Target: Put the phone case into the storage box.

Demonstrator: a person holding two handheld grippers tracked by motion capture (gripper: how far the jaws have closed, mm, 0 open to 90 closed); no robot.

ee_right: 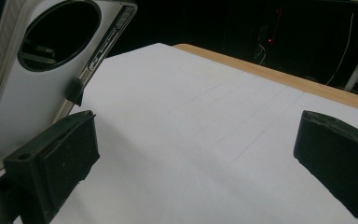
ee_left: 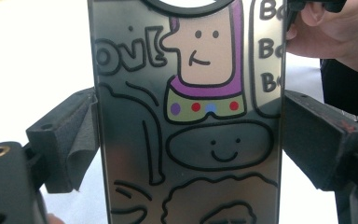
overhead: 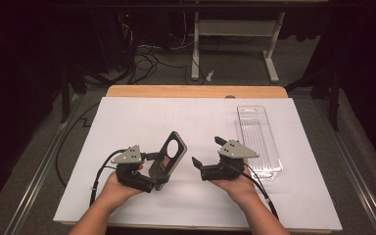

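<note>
High view has the left gripper (overhead: 152,172) pinching a dark phone case with a big round camera cutout (overhead: 169,155), held tilted up off the white sheet covering the wooden table (overhead: 142,122). Left gripper view shows both jaws pressed on the case's long edges, cartoon doodles all over its glossy face. Right gripper (overhead: 206,155) sits just beside it, jaws spread wide, nothing between them. Clear plastic blister tray (overhead: 258,139) lies flat behind the right hand.
</note>
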